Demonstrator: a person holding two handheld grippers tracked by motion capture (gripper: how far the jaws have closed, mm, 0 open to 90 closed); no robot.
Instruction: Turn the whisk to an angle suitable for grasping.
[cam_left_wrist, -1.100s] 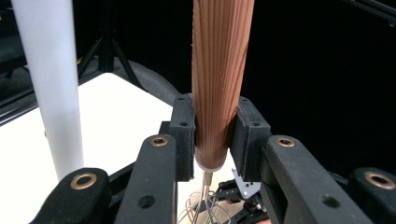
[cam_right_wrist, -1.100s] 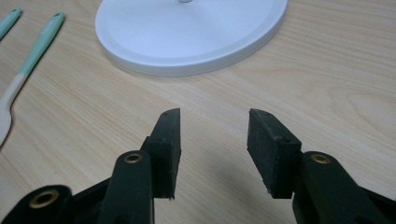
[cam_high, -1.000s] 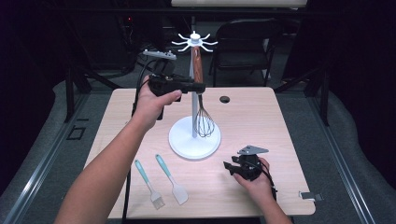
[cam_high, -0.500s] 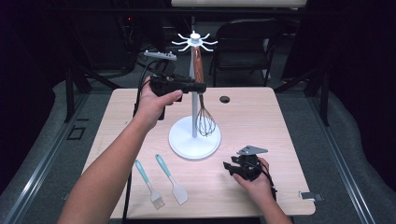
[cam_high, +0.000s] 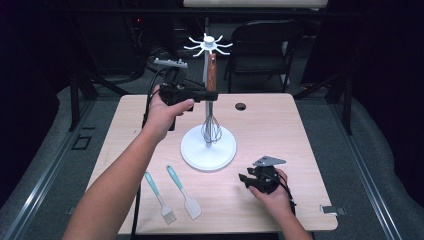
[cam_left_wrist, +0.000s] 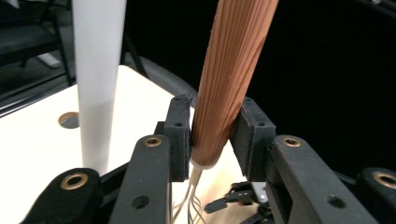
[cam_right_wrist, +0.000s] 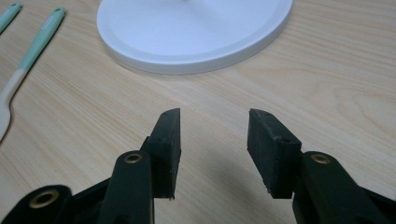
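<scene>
Varnished wood, ribbed with a fine grain, is what your left gripper (cam_left_wrist: 212, 135) has between its pads: the round brown handle of the wire whisk (cam_high: 212, 75) that hangs from the white spoked hook crown of the utensil stand (cam_high: 206, 45). In the left gripper view the two jaws sit one on each side of the lower end of that handle, just above the pale collar where the wires begin; the left pad touches the wood, while a thin dark gap seems to remain at the right pad, so you are around it rather than firmly clamped.

Expect the whisk to be light and stiff in the handle, but top-hung and free to swing, with the wire balloon (cam_high: 211, 131) springy and easy to snag on the stand's white pole (cam_left_wrist: 95, 84) just beside it. The varnish looks smooth, so a round, slightly tapering handle could slide or twist between flat pads. Your hold near the collar is sensible, I judge; squeeze squarely across the wood, never on the wires.

Your right gripper (cam_high: 248, 180) rests low on the pale wooden table (cam_high: 300, 130), jaws spread with nothing between them, near the stand's round white base (cam_right_wrist: 196, 32). The two teal-handled utensils, a brush (cam_high: 159, 198) and a spatula (cam_high: 183, 192), lie untouched at the near left.
</scene>
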